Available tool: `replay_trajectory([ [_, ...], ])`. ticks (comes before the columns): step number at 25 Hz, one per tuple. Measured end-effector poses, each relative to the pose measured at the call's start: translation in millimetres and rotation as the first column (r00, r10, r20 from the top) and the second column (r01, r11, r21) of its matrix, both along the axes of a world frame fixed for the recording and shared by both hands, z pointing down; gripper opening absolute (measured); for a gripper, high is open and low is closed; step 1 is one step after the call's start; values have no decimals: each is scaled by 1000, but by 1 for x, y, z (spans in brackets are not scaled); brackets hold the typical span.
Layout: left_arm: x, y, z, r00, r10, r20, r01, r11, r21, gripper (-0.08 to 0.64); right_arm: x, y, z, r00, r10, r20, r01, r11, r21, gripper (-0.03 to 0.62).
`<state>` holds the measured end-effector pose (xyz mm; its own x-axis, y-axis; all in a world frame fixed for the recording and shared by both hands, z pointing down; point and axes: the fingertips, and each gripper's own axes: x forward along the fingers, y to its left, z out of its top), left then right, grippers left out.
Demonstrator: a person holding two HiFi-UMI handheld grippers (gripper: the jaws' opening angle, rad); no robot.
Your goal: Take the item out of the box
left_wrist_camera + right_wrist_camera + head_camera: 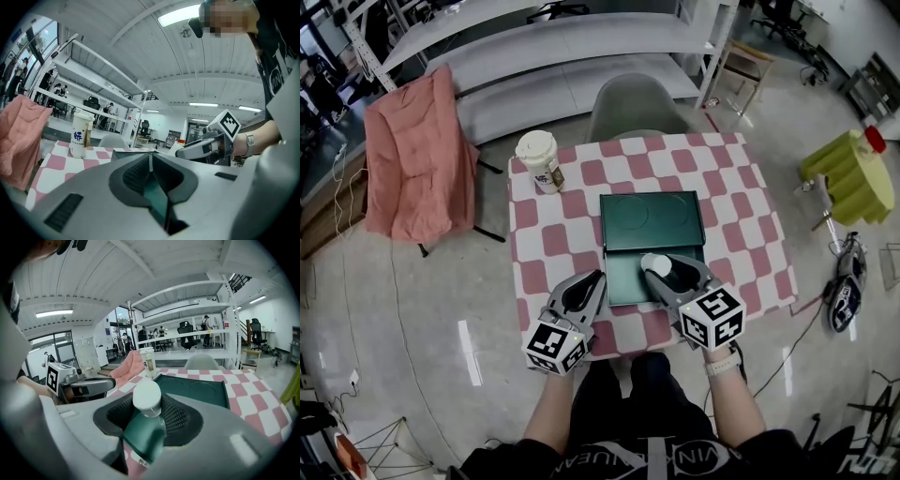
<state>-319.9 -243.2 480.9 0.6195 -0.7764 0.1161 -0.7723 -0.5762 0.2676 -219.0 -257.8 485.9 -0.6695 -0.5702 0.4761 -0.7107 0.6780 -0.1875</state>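
Note:
A dark green box lies open on the pink-and-white checked table, its lid flat at the back and its base toward me. My right gripper is shut on a small item with a round white cap over the base. In the right gripper view the cap and a dark green body sit between the jaws of the right gripper. My left gripper is at the base's left edge. The left gripper is closed on a thin green wall.
A paper cup with a lid stands at the table's far left corner. A grey chair is behind the table, a pink cloth over a chair to the left, shelving beyond, a yellow-green stool to the right.

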Motion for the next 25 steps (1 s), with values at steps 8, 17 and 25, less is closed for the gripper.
replay_trajectory([
  [8, 9, 1, -9, 1000, 13, 10, -13, 1000, 13, 26, 9, 5, -19, 1000, 8, 21, -9, 999, 43, 179],
  [17, 2, 0, -33, 1000, -20, 3, 20, 998, 52, 26, 10, 8, -46, 999, -1, 48, -4, 995, 95, 178],
  [25, -5, 0, -53, 999, -54, 2, 53, 995, 82, 26, 8, 11, -66, 998, -27, 62, 18, 990, 138, 178],
])
